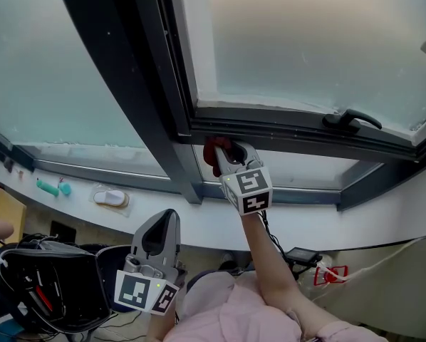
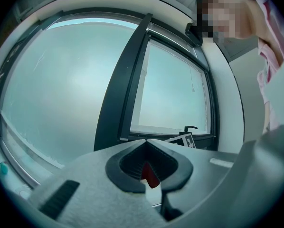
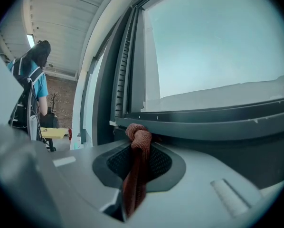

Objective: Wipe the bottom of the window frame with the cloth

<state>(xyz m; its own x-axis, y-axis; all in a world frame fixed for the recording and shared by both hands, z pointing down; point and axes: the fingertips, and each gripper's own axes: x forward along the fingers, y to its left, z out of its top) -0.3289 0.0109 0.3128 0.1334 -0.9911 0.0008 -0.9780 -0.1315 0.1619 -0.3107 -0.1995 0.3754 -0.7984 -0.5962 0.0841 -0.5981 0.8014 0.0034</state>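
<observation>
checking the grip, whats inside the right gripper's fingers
A red cloth is pinched in the right gripper, its bunched end against the bottom window frame. The frame surface behind that end is covered.

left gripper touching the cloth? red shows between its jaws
Apart. Head view: the left gripper hangs low, with a plain gap up to the cloth, which the right gripper pinches at the window frame.

Looks like an office or lab-type building to me: big dark-framed windows, wide white sill, ceiling strip light, yellow table.
</observation>
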